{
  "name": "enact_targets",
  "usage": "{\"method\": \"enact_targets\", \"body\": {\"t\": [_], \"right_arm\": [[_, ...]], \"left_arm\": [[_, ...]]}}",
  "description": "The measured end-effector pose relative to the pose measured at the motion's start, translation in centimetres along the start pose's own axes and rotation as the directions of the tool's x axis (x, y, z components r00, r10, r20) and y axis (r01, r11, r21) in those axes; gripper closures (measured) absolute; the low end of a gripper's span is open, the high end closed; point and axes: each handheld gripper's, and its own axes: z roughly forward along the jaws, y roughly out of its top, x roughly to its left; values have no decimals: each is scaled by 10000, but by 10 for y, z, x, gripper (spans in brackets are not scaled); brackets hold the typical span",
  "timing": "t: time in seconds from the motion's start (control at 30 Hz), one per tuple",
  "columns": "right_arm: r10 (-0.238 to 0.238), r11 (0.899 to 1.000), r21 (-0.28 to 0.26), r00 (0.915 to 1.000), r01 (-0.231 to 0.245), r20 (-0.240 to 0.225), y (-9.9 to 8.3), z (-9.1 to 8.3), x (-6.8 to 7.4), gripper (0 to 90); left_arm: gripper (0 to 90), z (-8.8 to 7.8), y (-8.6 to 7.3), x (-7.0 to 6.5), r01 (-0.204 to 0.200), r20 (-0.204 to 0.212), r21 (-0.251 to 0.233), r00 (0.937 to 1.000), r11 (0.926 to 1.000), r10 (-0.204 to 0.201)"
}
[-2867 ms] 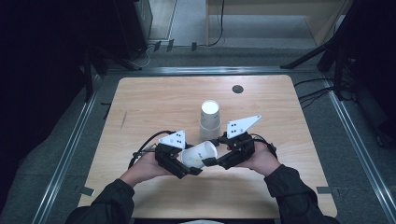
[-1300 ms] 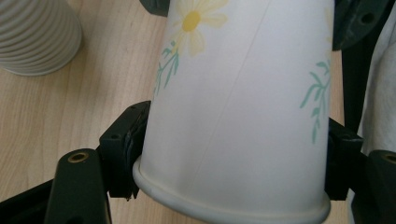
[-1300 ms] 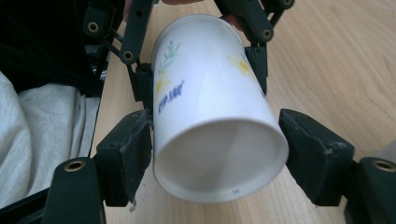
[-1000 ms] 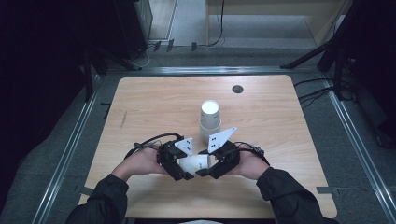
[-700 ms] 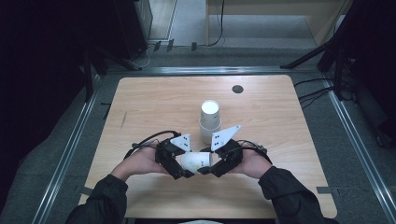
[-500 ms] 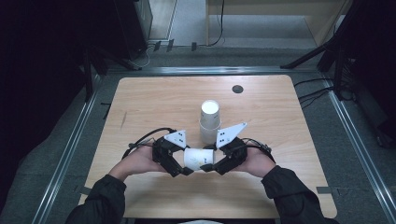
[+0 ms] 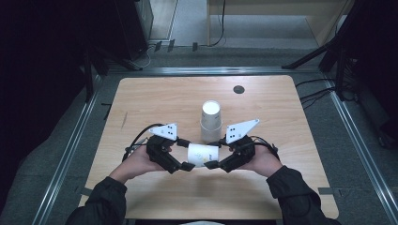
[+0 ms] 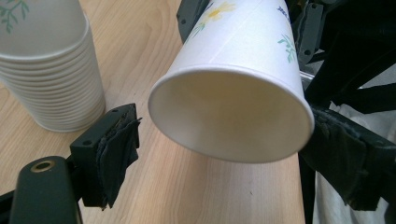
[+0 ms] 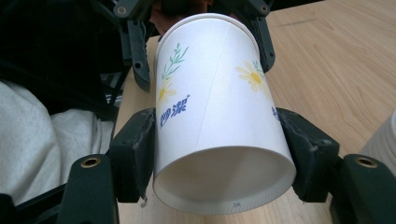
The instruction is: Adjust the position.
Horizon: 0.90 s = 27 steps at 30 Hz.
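A white paper cup (image 7: 202,154) with a flower print lies on its side in the air between the two grippers, above the table's near half. My right gripper (image 9: 219,161) is shut on it near its base, a pad pressing each side of the cup (image 9: 219,112). My left gripper (image 8: 231,158) faces the cup's open mouth (image 8: 231,116); its jaws have just been opening and now straddle the rim, with the left pad (image 8: 114,154) clear of it. In the high view the left gripper (image 7: 184,161) and right gripper (image 7: 215,161) meet at the cup.
A stack of several upside-down paper cups (image 7: 210,121) stands mid-table just beyond the grippers, close to the left gripper's jaw (image 8: 51,70). A dark round hole (image 7: 239,89) sits near the wooden table's far edge (image 7: 202,78). Metal rails border the table.
The left gripper's jaws have spread off the cup's rim. The cup stays in the right gripper. Both hands have lifted a little with it.
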Motion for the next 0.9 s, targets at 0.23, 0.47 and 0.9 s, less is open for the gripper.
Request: {"method": "enact_targets", "body": {"t": [0.23,0.47,0.9], "right_arm": [[138,9999,-91,9991,-142,-389,1,3,0,344],[224,9990,-361,9976,-248,-653,3,4,-1,345],[165,9993,324,9997,-160,-152,-2,7,-4,273]], "left_arm": [[141,1,1,-3,-68,252,-564,9996,9984,82],[223,-2,0,-5,-328,175,-693,9993,9971,341],[241,-18,0,2,-328,-248,-127,9992,9994,325]]}}
